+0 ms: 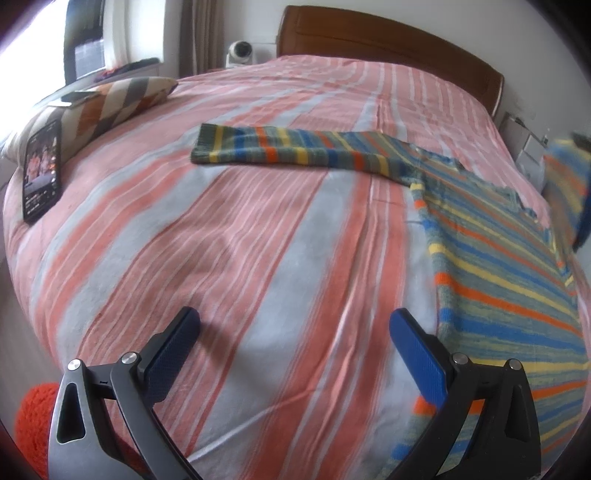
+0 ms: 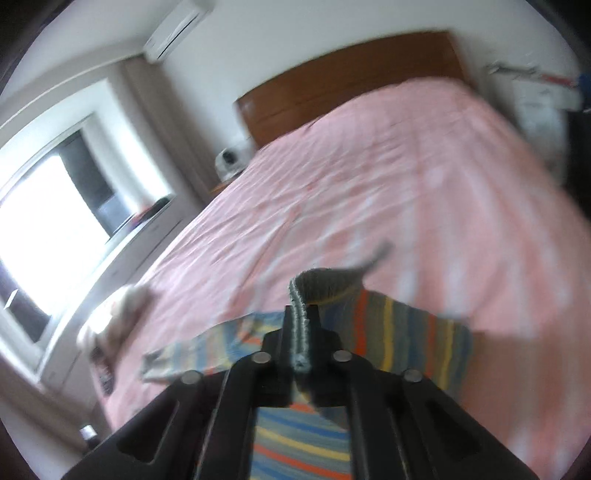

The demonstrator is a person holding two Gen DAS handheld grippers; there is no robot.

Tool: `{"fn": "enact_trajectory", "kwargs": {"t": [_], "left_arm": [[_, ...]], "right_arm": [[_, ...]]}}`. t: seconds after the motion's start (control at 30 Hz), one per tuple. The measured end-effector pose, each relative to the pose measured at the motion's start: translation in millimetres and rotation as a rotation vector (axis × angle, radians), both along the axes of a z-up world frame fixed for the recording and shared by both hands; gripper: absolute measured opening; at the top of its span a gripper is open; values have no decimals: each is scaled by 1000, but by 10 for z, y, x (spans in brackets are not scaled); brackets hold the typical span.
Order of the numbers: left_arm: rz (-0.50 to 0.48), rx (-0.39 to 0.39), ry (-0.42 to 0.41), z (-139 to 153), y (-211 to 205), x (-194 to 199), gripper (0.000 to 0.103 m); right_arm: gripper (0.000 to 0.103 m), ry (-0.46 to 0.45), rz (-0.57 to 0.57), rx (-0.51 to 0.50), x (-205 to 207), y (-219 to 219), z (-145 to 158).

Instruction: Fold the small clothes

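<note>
Phone point(image 1: 42, 171) lies far left on the bed point(image 1: 236, 236); my left tool point(image 1: 295, 325) gapes empty above the cover. Rightward, the striped sweater point(image 1: 509, 280) lies flat, its sleeve cuff point(image 2: 301, 317) pinched in my right tool point(image 2: 301, 314). The thin hem could slip mid-swing.

Bedroom with a wide bed, daylight from the window side.
A bed point(image 1: 229, 236) under a pink-and-grey striped cover meets a brown wooden headboard point(image 1: 388, 40) against white walls. A bright window point(image 2: 40, 206) with beige curtains point(image 1: 201, 33) glares; an air conditioner point(image 2: 177, 27) hangs high, a patterned pillow point(image 1: 110, 103) lies near the window.
</note>
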State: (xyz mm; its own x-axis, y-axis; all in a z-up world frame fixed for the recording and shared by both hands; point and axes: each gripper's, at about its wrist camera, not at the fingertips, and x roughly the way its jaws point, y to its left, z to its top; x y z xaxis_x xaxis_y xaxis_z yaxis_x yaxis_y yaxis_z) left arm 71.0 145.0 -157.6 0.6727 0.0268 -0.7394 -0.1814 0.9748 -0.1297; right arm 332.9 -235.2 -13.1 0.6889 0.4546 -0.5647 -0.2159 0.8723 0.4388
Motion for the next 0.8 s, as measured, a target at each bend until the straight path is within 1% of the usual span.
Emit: {"fn": "enact_trajectory", "kwargs": {"t": [0.03,0.07,0.1,0.17,0.23,0.3,0.33,0.47,0.5,0.57,0.63,0.7,0.8], "left_arm": [[1,-7,-3,5,14,-4,102],[3,-11,-5,9,25,-9,102],[5,-13,-6,11,35,-14,102],[13,-23,-8,13,62,-14,102],[20,-42,-3,2,91,1,102],[27,-50,3,-13,102,21,102],[28,-45,5,-18,96,30,102],[13,-14,11,-27,30,34,102],[11,-5,12,-29,11,34,102],[3,17,15,-38,-28,36,102],[-5,44,20,-54,-73,43,102],[-13,67,23,-67,-111,54,102],[-22,95,23,-80,-165,58,102]], "right_arm": [[69,70,58,40,159,267,-222],[80,70,58,40,159,267,-222],[79,90,73,75,173,349,-320],[79,107,71,124,99,379,-457],[79,119,58,127,27,296,-537],[79,122,33,70,-99,176,-597],[79,120,17,26,-187,102,-636],[79,122,-55,-161,-726,-352,-870],[79,123,-73,-190,-854,-461,-942],[79,123,-135,-224,-1220,-729,-1093],[79,126,-203,-218,-1582,-968,-1230],[79,118,-263,-228,-1850,-1155,-1307],[80,80,-338,-258,-2158,-1318,-1363]]}}
